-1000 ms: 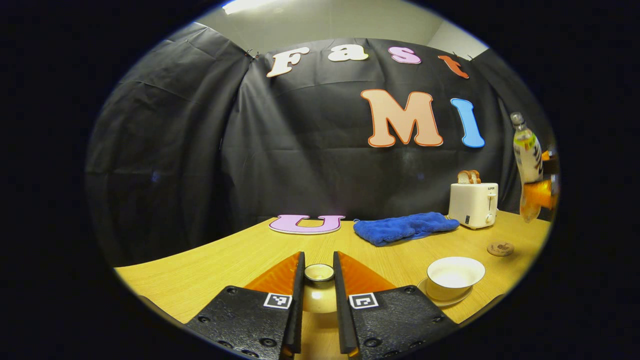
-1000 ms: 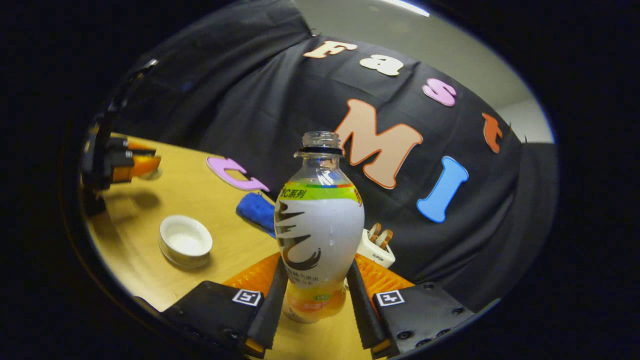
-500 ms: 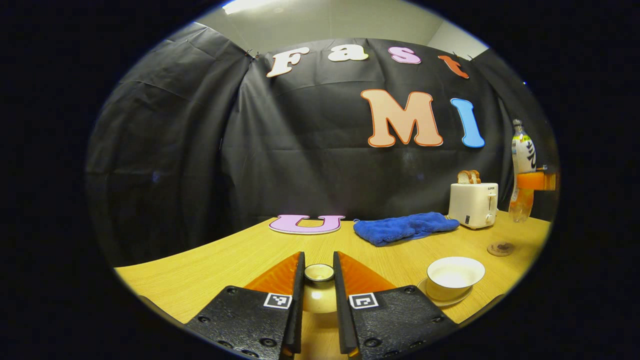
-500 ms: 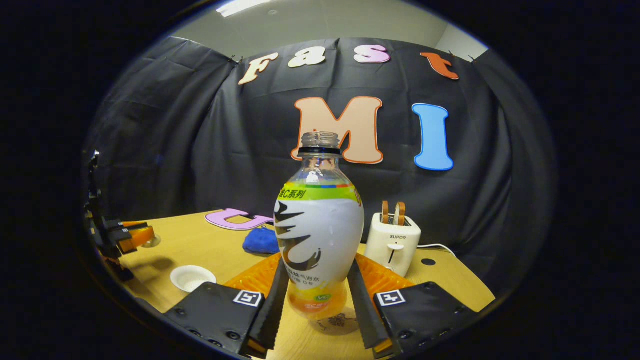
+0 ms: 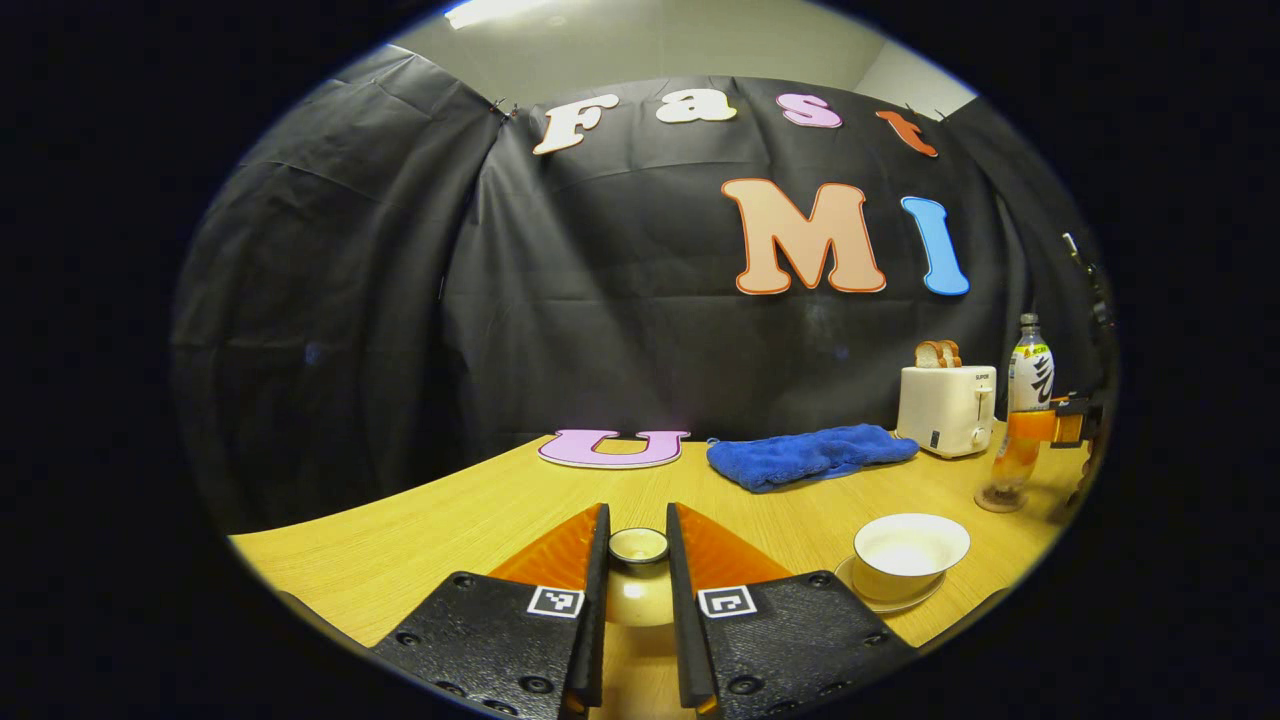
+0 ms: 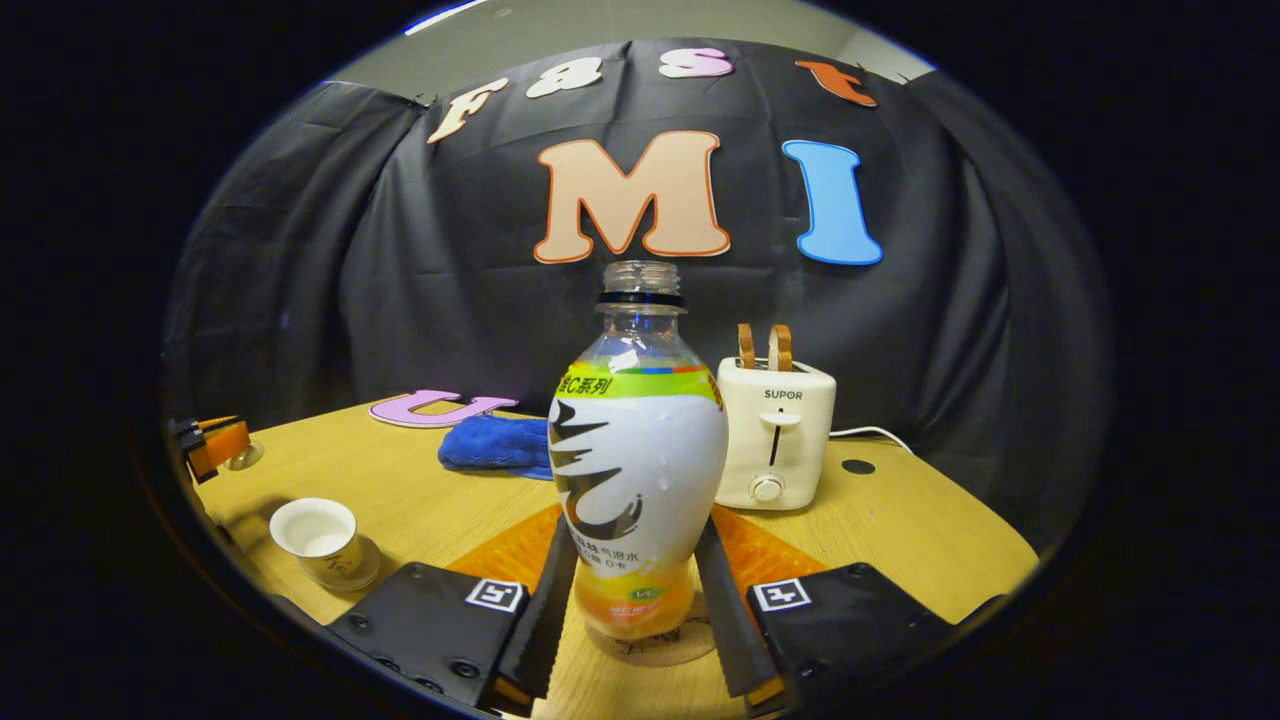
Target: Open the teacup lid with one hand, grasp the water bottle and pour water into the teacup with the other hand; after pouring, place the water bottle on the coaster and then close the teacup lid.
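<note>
The left gripper (image 5: 637, 600) is held level just above the bench (image 5: 400, 540), its jaws clenched on the knob of the teacup lid (image 5: 638, 580). To its right, the open teacup (image 5: 909, 552) sits on its saucer (image 5: 890, 600). Behind lie a blue cloth (image 5: 810, 455) and a toaster (image 5: 947, 408) holding two slices of bread. At the far right, the right gripper (image 6: 634, 610) points level, jaws grasping the lower body of the uncapped water bottle (image 6: 638, 470), which stands upright with its base on the coaster (image 6: 650, 645). In the right gripper view, the toaster stands just behind the bottle, and the teacup is well apart at the left.
</note>
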